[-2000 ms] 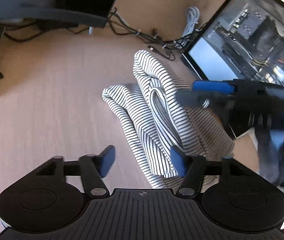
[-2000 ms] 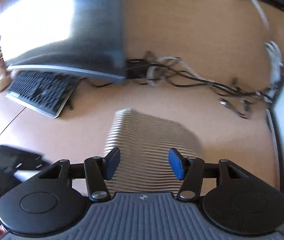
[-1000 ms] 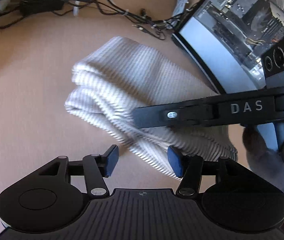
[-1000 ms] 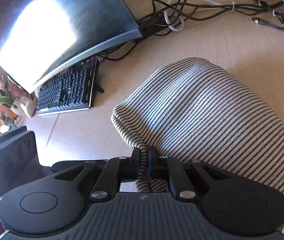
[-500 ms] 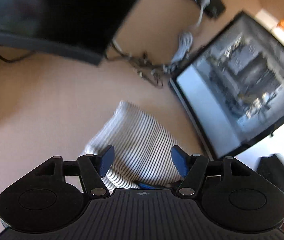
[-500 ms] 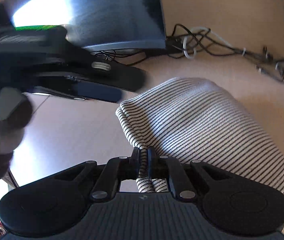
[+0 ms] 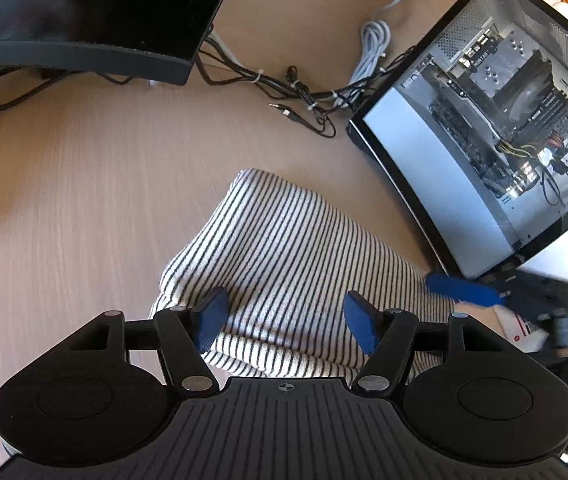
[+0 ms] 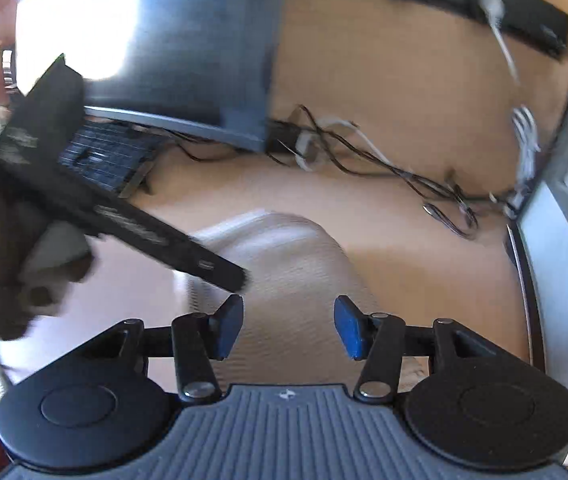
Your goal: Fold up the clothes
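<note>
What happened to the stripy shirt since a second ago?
The right gripper let go of the black-and-white striped garment and now stands open above it. The left gripper stayed open. The garment still lies folded on the light wooden desk.

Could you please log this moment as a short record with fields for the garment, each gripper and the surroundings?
garment: striped garment, folded into a compact bundle, lying on the wooden desk
left gripper: open, over the near edge of the bundle, holding nothing
right gripper: open, over the bundle, holding nothing; this view is motion-blurred
behind garment: monitor and a tangle of cables
right of garment: open computer case
fold state: appears folded; no loose sleeve visible
</note>
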{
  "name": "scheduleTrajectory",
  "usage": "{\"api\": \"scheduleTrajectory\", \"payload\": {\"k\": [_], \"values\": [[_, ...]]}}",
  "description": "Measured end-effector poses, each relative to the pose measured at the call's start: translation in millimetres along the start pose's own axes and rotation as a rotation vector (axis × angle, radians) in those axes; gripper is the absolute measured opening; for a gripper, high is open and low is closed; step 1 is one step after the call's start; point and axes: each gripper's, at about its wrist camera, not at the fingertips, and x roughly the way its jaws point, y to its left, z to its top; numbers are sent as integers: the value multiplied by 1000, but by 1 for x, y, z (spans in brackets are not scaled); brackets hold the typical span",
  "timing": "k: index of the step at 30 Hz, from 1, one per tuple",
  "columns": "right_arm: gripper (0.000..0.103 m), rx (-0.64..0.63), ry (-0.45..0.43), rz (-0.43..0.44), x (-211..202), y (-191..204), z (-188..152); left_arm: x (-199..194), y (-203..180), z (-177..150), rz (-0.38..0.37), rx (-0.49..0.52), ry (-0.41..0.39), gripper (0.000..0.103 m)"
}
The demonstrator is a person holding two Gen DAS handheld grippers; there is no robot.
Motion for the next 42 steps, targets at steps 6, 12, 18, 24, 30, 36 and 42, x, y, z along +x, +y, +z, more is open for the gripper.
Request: {"api": "scheduleTrajectory", "payload": {"k": [6,12,18,24,30,36,42], "values": [[51,-28,18,-65,16,22,-23,-3,3,-6,15,-9,24,69],[50,60,38,-65,4,27,-33,-7,4,-14,6,-13,33,70],[50,71,56,-89,13,35,-33,-3,3,-16,-18,17,26,79],[50,22,61,-104,11,40,-31,-5,-8,-21,8,47,-13,85],[53,1,9,-18,0,9,-28,-32,-19,-19,101,-29,-109,67],[59,-19,-50,76,-13,-25,-26,-46,-46,-31,191,-138,-206,46],[80,-2,-79,168,-14,-72,-21,-16,-73,-51,282,-208,-168,45]]}}
